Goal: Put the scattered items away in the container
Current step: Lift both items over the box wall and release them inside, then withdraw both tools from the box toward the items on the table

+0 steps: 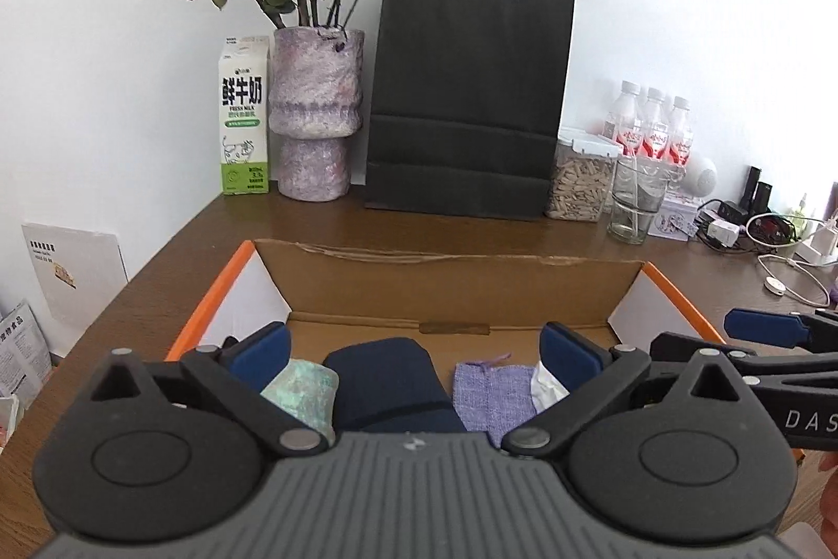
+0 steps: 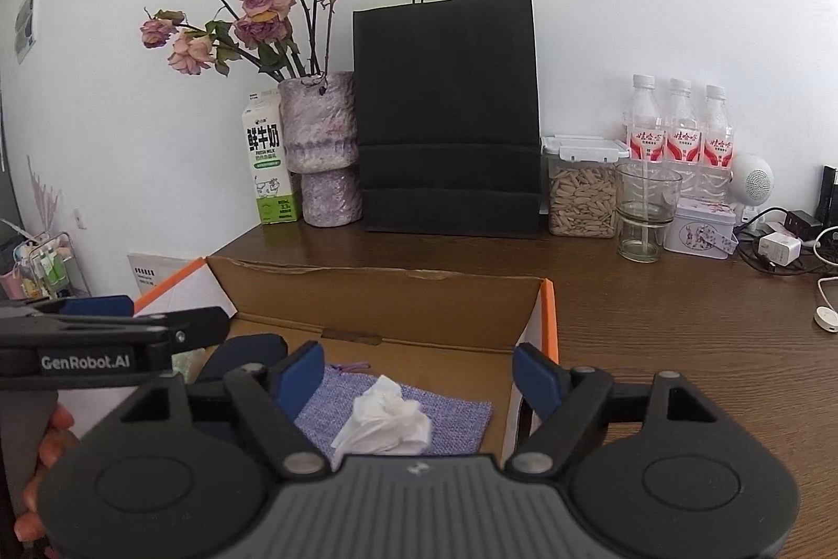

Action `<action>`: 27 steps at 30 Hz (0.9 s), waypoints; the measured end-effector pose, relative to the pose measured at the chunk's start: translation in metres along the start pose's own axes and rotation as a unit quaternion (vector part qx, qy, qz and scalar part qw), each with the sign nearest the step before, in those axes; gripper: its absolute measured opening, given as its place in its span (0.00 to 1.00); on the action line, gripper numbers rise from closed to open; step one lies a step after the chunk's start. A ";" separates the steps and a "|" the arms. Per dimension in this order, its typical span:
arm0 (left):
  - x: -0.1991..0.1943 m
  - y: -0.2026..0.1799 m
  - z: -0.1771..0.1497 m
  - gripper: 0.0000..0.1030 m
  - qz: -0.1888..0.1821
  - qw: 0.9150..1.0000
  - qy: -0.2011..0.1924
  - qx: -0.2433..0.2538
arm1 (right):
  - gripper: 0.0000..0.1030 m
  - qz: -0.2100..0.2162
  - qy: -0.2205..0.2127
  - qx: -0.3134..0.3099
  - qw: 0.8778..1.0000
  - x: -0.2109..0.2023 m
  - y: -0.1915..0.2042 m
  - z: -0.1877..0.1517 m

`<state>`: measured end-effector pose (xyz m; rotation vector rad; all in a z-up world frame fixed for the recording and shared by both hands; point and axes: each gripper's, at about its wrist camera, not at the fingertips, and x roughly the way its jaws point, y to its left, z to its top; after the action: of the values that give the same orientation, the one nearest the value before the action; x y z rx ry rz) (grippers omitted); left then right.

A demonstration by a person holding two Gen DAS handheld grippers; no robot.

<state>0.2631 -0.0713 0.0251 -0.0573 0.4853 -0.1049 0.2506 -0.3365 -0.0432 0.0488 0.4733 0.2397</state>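
The cardboard box [image 1: 450, 281] stands open on the wooden table [image 1: 209, 234], near the table's front edge and toward its left corner. Its side flaps are edged in orange.

Contents of the box, from left to right:
- A pale green bundle [image 1: 301, 391] lies against the left wall.
- A dark navy pouch [image 1: 387, 381] lies just beside the bundle.
- A lilac woven pouch [image 1: 489, 394] lies flat on the box floor, right of the navy pouch.
- A crumpled white tissue [image 2: 385, 420] rests on the lilac woven pouch, toward the right wall.

The left gripper [image 1: 416, 347] hangs over the left half of the box. Its jaws stand wide, and the pads touch nothing. The green bundle and navy pouch lie below and between them.

The right gripper [image 2: 419, 373] hangs over the right half of the box. Its jaws stand wide, empty, above the tissue.

Along the table's back edge, against the wall, from left to right: a milk carton [image 1: 243, 119], a vase of dried roses [image 1: 314, 113], a black paper bag [image 1: 466, 92], a seed jar [image 1: 581, 176], a glass tumbler [image 1: 636, 200], and three water bottles [image 1: 652, 124]. Chargers and cables [image 1: 775, 239] lie at the back right corner.
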 end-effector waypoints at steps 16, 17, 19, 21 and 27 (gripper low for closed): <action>-0.002 0.006 -0.004 1.00 0.000 1.000 -0.003 -0.020 | 0.83 -0.011 -0.010 0.004 1.000 -0.007 0.000 -0.003; -0.002 0.006 -0.004 1.00 0.004 1.000 -0.003 -0.020 | 0.83 -0.012 -0.011 0.004 1.000 -0.007 -0.001 -0.003; -0.001 0.005 -0.004 1.00 0.012 1.000 -0.001 -0.020 | 0.83 -0.012 -0.012 0.003 1.000 -0.008 0.000 -0.003; -0.001 0.006 -0.004 1.00 0.013 1.000 0.000 -0.022 | 0.83 -0.013 -0.013 0.001 1.000 -0.009 0.000 -0.003; -0.005 0.005 -0.004 1.00 0.018 1.000 -0.002 -0.020 | 0.91 -0.012 -0.017 -0.006 1.000 -0.014 0.003 -0.003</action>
<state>0.2578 -0.0659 0.0236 -0.0885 0.4852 -0.0598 0.2364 -0.3371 -0.0387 0.0363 0.4379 0.2186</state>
